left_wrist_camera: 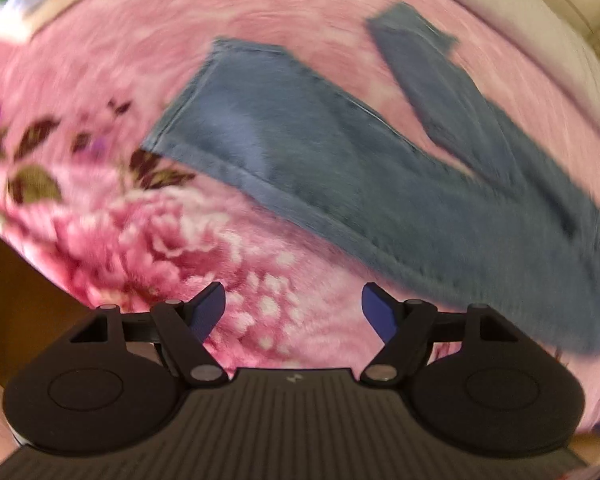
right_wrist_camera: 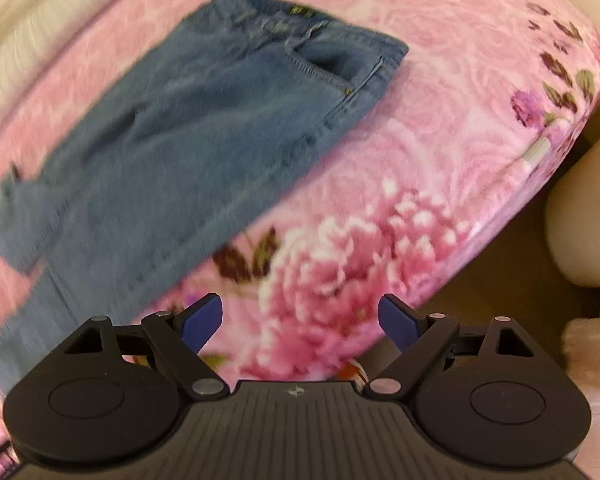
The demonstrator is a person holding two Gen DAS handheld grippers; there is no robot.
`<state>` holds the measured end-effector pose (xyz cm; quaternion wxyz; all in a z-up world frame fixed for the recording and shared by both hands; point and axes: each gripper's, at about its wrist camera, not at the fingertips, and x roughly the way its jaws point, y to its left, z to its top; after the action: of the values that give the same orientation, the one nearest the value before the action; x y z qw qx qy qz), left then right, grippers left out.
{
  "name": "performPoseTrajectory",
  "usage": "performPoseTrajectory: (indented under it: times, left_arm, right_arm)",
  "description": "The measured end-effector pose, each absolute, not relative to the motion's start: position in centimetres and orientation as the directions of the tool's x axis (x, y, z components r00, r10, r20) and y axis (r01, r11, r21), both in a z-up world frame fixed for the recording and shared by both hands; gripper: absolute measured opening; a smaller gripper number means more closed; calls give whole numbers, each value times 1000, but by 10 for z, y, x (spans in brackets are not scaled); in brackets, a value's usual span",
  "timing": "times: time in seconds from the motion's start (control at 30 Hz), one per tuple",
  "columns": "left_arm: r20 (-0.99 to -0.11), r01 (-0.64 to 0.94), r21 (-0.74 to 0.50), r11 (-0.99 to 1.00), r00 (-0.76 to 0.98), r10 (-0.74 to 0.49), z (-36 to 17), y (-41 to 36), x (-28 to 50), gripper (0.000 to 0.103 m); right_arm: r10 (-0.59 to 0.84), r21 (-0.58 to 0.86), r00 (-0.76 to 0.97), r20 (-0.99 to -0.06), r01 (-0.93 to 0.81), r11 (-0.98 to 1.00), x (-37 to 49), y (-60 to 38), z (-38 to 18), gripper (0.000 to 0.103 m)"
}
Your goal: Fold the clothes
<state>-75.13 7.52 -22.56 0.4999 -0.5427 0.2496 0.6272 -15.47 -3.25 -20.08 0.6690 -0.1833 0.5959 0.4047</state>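
Note:
A pair of blue jeans (left_wrist_camera: pixel 340 152) lies flat on a pink floral blanket (left_wrist_camera: pixel 260 260) on a bed. In the left wrist view the two legs spread toward the far side, one hem at upper left, the other at upper right. In the right wrist view the jeans (right_wrist_camera: pixel 204 128) show the waistband and pocket at the top, the legs running down to the left. My left gripper (left_wrist_camera: pixel 292 308) is open and empty above the blanket, short of the jeans. My right gripper (right_wrist_camera: pixel 300 320) is open and empty above the blanket near the bed's edge.
The blanket (right_wrist_camera: pixel 440 140) drops off at the bed's near edge, with brown floor (right_wrist_camera: pixel 500 280) beyond. A cream rounded object (right_wrist_camera: pixel 584 216) stands at the right. A pale wall or headboard (left_wrist_camera: pixel 540 20) lies behind the bed.

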Motion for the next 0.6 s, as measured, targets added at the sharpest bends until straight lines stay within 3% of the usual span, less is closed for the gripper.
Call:
performPoseTrajectory:
  times: [0.13,0.33,0.5,0.6]
  left_arm:
    - [-918,-847,-278,-453,96,385,-241,83,-768,71]
    - [-890,-765,-364,-530,118,441,-269,94,-783,69]
    - [-855,-685,-440,-580,123,504,-286,97,-790,69]
    - [-828,-626,-490,-606,118,548,-292,95,-796,71]
  right_arm:
    - [433,349,-46,-900,-671,654,-115,-32,-211,76]
    - [557,474,-27,-830,-561,679,-53,-19,-239,50]
    - [600,528,1,-800,-474,705,-5,-5,-270,51]
    - [612,559,0,-791,-410,721,14,-1,-287,57]
